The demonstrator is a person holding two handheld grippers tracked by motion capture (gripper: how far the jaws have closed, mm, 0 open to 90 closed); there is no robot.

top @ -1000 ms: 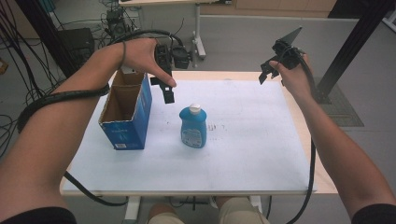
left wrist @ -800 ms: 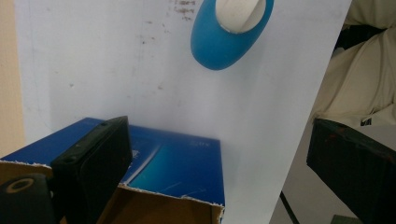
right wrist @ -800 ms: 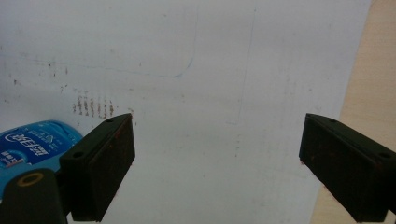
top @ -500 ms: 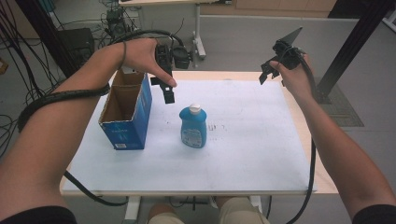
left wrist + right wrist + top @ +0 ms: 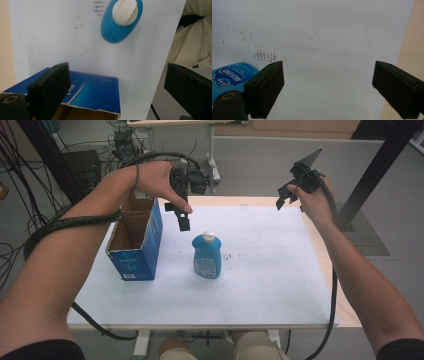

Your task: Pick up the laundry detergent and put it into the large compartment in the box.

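A blue bottle (image 5: 206, 259) with a white cap stands upright near the middle of the white table (image 5: 270, 285). To its left stands an open blue cardboard box (image 5: 136, 245). My left gripper (image 5: 177, 215) hovers open above the gap between box and bottle. Its own view looks down on the bottle (image 5: 121, 21) and the box (image 5: 96, 93), with nothing between the jaws of the left gripper (image 5: 116, 72). My right gripper (image 5: 290, 199) hangs open over the table's far right corner. The right gripper (image 5: 328, 67) holds nothing, and the bottle (image 5: 230, 76) sits at that view's lower left.
A black frame post (image 5: 372, 172) rises off the table's right side. Cables and equipment (image 5: 75, 165) crowd the floor at the far left. The person's knees (image 5: 210, 347) sit under the near edge. Bare wood (image 5: 345, 312) borders the white sheet on the right.
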